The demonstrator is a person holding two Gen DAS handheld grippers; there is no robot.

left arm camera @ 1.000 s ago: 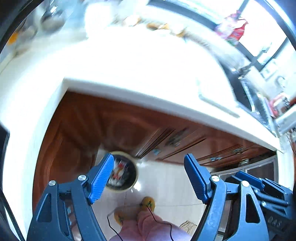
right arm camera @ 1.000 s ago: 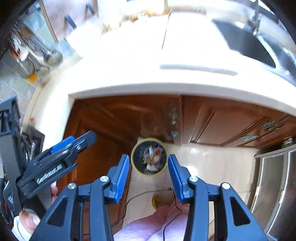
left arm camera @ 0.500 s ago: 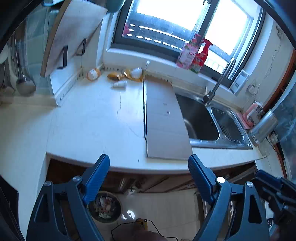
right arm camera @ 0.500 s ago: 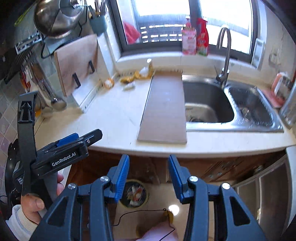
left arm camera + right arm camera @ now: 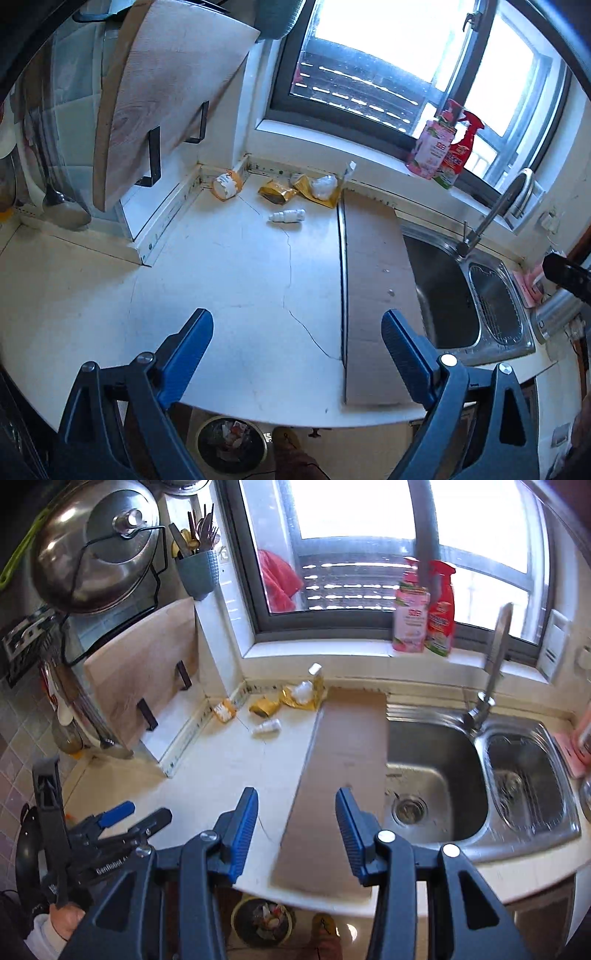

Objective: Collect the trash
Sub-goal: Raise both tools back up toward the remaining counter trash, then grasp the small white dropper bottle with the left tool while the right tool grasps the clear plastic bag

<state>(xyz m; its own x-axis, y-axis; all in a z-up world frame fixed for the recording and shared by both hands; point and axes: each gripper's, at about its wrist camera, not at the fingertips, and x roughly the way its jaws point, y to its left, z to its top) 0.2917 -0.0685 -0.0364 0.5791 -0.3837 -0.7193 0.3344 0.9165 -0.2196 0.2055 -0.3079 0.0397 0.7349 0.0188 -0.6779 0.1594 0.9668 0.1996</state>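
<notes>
Several wrappers [image 5: 280,192] on white counter [image 5: 229,280], sink [image 5: 436,775] beside

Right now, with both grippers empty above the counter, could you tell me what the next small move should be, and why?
Probably reach the left gripper forward toward the small white bottle. Its jaws are opening with nothing between them, and the bottle lies alone on the counter, nearer than the wrappers by the wall.
</notes>
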